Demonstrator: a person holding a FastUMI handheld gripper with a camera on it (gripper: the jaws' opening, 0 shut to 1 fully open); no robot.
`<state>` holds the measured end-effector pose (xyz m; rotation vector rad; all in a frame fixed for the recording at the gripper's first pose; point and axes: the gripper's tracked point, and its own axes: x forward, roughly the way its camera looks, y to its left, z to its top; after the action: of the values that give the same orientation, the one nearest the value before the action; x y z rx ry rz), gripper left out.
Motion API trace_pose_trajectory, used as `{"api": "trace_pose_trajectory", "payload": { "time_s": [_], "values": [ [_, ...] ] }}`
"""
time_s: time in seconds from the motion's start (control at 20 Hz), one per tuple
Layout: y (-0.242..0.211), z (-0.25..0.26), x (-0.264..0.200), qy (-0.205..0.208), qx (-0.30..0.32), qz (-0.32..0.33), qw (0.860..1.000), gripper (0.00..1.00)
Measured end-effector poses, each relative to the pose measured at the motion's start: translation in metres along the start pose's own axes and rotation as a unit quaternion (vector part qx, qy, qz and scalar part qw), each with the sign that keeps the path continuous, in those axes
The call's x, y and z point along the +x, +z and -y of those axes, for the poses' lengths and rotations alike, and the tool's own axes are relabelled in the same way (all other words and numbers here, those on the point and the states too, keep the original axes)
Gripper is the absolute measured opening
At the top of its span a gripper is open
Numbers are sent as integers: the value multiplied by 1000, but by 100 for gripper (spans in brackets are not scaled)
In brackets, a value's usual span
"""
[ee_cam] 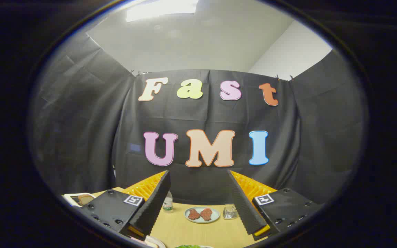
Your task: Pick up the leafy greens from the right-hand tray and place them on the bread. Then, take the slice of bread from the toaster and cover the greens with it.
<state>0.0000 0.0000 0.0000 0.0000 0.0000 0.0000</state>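
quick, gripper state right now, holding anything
gripper: open, fingers spread wide, nothing between them; plate of meat lies beyond.

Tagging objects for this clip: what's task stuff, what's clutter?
Job:
- toaster with bread slice
- leafy greens, near the open, empty fingers
- plate rim

Clutter:
- plate with meat pieces
- bottle
- glass

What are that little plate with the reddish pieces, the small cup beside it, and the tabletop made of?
The plate looks like glazed ceramic or smooth plastic: pale and evenly glossy. The cup seems clear glass or hard plastic, since the table shows through it. The tabletop looks like light wood or wood-look laminate, matte and yellowish. The gripper hangs open above them.
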Motion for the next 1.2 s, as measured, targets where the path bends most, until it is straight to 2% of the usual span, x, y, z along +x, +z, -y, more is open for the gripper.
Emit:
{"api": "trace_pose_trajectory", "payload": {
  "time_s": [0.7, 1.2],
  "values": [
    [-6, 9, 3, 7, -4, -4, 1000, 100],
    [-33, 11, 1, 53, -9, -28, 998, 100]
  ]
}}
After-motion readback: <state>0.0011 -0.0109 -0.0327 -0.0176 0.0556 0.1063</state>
